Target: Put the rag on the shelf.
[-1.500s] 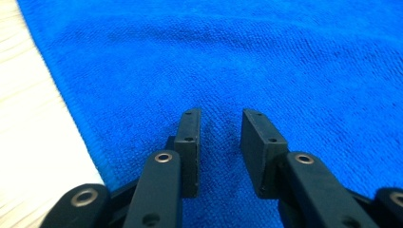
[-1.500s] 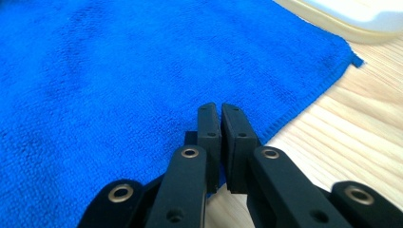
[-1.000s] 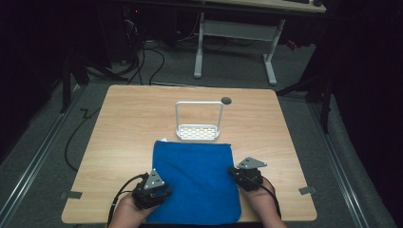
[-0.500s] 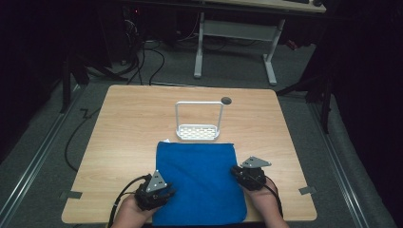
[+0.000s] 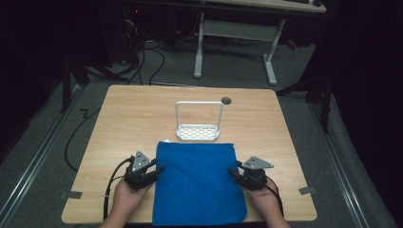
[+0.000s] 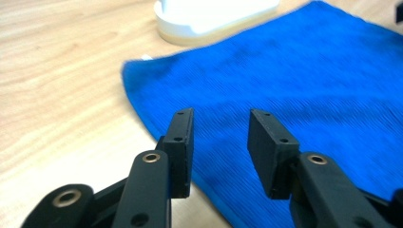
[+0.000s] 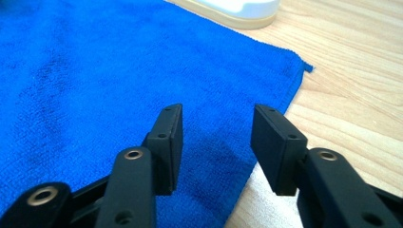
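Black gripper each hand, grey three-cornered top plate, brass-ringed pivots, black cable.

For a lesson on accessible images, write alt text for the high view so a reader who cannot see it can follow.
A flat blue rectangular cloth lies on a light wooden table, a person's two black grippers at its side edges: left gripper, right gripper, both with jaws open, having just opened. Beyond the cloth stands a small white plastic rack with a tall handle.

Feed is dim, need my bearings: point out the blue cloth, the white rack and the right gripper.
blue cloth (image 5: 197,183), high view, middle of its flat surface.
white rack (image 5: 198,132), high view, its perforated base.
right gripper (image 5: 235,173), high view, between its open fingers at the cloth's right edge.
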Action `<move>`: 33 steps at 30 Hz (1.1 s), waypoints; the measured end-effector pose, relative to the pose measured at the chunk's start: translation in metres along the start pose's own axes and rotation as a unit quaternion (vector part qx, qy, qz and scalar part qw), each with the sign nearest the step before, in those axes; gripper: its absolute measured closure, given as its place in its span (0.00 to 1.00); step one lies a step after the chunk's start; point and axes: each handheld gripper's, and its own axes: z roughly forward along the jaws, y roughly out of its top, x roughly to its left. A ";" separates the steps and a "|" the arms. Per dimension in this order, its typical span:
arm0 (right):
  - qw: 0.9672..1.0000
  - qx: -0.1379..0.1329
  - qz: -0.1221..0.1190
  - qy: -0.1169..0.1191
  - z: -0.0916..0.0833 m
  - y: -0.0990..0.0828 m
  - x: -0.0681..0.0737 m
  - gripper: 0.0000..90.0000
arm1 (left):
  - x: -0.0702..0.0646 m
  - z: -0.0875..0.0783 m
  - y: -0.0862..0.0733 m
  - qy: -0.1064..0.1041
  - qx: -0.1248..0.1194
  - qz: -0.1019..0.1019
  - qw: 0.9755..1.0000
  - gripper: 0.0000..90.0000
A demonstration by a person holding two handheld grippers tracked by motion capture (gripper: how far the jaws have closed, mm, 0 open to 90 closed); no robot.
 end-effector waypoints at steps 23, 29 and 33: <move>1.000 -0.006 0.008 -0.010 0.003 -0.001 0.000 0.55 | 0.045 0.070 0.028 0.043 0.028 -0.062 0.997 0.66; 1.000 -0.007 0.028 -0.012 0.004 0.001 -0.005 0.53 | 0.054 0.072 0.027 0.009 0.040 -0.107 0.993 0.76; 0.999 -0.007 0.035 -0.016 0.008 0.006 -0.008 0.54 | 0.051 0.072 0.027 0.014 0.044 -0.090 0.995 0.86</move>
